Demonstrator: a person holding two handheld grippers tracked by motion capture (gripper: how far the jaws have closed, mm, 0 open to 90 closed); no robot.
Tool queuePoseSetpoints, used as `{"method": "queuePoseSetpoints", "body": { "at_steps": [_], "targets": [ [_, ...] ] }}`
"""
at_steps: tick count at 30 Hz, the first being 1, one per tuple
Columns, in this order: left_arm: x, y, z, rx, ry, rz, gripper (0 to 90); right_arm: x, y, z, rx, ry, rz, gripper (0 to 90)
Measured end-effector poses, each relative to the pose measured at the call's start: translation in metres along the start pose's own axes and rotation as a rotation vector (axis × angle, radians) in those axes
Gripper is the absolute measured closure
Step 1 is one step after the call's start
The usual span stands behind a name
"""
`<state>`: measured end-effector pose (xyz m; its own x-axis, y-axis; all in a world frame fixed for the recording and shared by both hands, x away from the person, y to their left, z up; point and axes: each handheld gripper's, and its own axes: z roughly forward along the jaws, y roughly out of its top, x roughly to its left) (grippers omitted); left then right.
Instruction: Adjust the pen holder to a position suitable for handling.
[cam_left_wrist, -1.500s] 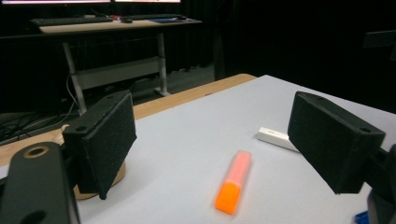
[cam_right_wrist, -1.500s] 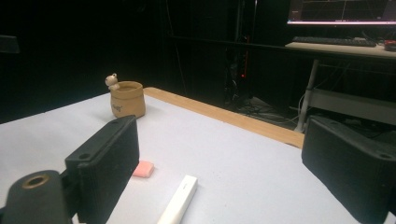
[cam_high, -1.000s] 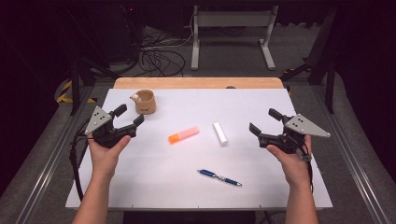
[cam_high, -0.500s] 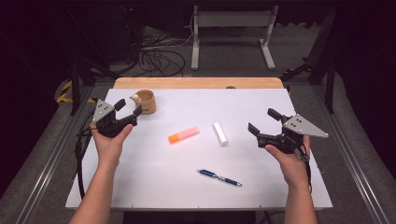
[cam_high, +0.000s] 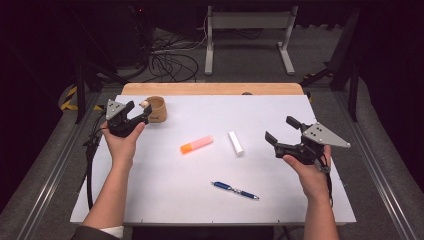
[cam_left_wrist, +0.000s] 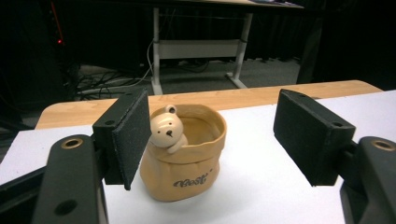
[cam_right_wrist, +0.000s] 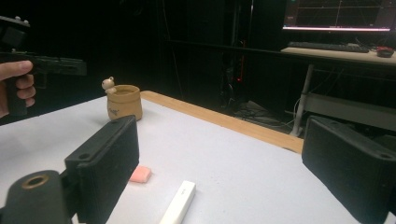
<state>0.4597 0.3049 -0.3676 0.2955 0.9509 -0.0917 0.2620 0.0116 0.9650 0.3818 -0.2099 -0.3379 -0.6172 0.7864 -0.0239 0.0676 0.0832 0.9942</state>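
The left gripper (cam_high: 141, 112), jaws apart and just closing in with nothing pressed yet, stands at the tan ceramic sack-shaped pot with a small bear on its rim (cam_left_wrist: 183, 151), near the table's (cam_high: 280, 210) far left corner. I judge the pot stiff, glossy, likely slippery and breakable; its rounded sides below the rim offer the best hold. Its inside and back stay hidden.

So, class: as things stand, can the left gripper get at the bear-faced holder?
Probably yes: the left gripper is open, the holder stands upright just ahead between its jaws, with nothing between them.
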Motion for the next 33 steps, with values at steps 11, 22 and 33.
{"method": "queuePoseSetpoints", "body": {
  "at_steps": [11,22,33],
  "targets": [
    [0.004,0.001,0.019,0.030,0.024,-0.010,27.9,0.000,0.000,-0.001,-0.003,-0.007,-0.002,11.8],
    [0.015,-0.003,0.034,0.045,0.080,-0.059,29.7,-0.001,-0.001,0.000,-0.006,-0.010,-0.004,11.8],
    [0.021,-0.012,0.049,0.075,0.099,-0.131,30.2,-0.001,-0.002,0.001,-0.003,-0.013,-0.006,11.8]
  ]
}}
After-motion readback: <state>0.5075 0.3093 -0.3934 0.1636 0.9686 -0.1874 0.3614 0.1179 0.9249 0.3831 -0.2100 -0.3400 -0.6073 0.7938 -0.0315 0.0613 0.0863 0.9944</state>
